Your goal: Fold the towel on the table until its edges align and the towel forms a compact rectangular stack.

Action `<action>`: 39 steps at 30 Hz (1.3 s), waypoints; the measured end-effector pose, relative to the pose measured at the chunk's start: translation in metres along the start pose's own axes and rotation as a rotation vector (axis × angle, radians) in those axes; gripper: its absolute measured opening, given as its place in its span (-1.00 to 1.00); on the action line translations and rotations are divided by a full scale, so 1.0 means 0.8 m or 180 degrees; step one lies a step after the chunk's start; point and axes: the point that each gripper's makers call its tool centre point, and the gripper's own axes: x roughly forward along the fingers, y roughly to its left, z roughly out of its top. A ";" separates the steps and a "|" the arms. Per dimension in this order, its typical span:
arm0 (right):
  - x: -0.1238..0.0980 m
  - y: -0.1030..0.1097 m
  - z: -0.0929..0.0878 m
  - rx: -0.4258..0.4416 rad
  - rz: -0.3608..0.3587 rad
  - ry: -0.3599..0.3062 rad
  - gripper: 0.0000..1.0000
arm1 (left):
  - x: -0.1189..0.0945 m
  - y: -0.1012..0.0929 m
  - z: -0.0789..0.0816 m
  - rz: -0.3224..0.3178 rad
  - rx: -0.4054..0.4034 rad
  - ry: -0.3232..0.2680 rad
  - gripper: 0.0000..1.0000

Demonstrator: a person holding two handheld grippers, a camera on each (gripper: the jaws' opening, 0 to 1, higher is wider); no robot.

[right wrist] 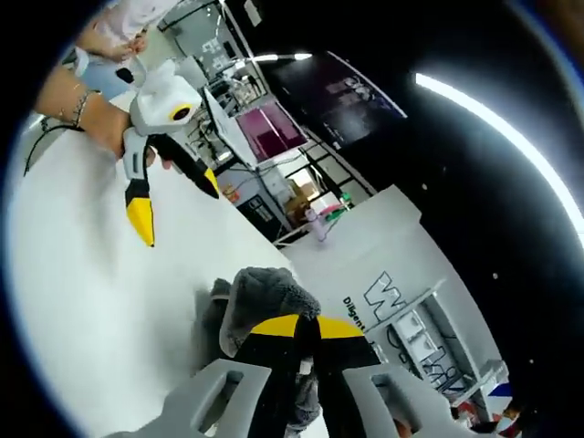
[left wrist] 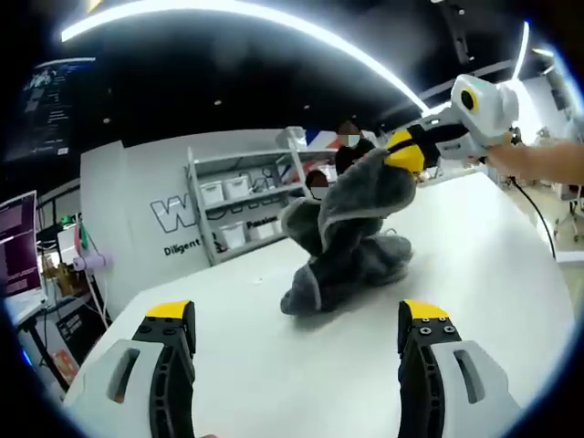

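White table takes up the lower half of the left gripper view; it shows again in the right gripper view, on the left side of the picture. Surface bare apart from the towel.

Wall panel with large lettering stands past the table's far edge; a shelf unit with white bins is in front of it. A monitor with a magenta screen shows in the right gripper view beyond the table. Bright strip light arcs across the dark ceiling.

Towel: grey, plush, with a lighter border. Bunched in a crumpled heap about mid-table, not flat. Lower part rests on the surface; upper part is drawn up toward the right gripper. No edges aligned. In the right gripper view the towel sits just behind the jaw tips, partly hidden by them.

Right gripper: yellow-tipped jaws closed together, clamping the raised fold of towel. A hand holds its white body.

Left gripper: jaws spread wide, nothing between them, hanging over bare table on the near side of the towel, apart from it. In the right gripper view the left gripper is held by a hand, jaws parted, above the table and well apart from the towel.
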 end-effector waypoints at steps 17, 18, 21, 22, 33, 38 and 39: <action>-0.014 -0.082 0.048 -0.0092 -0.0432 -0.0008 -0.99 | -0.002 -0.001 -0.002 -0.0017 0.0013 0.0020 0.79; -0.014 -0.089 0.051 -0.0097 -0.0453 -0.0005 -0.99 | -0.002 -0.001 -0.002 -0.0018 0.0014 0.0020 0.79; -0.016 -0.107 0.061 0.0015 -0.0507 -0.0045 -0.99 | -0.001 -0.001 -0.002 -0.0024 0.0013 0.0020 0.79; -0.016 -0.115 0.066 0.0046 -0.0541 -0.0062 -0.99 | -0.001 -0.001 -0.002 -0.0026 0.0014 0.0021 0.79; -0.028 -0.186 0.080 0.0157 -0.0827 -0.0091 -1.00 | -0.001 -0.004 -0.003 -0.0037 0.0015 0.0033 0.79; -0.040 -0.218 0.052 0.0300 -0.0999 0.0055 -1.00 | -0.001 -0.005 -0.003 -0.0045 0.0019 0.0037 0.79; -0.044 -0.223 0.038 0.0319 -0.1040 0.0130 -1.00 | -0.001 -0.005 -0.003 -0.0044 0.0018 0.0035 0.79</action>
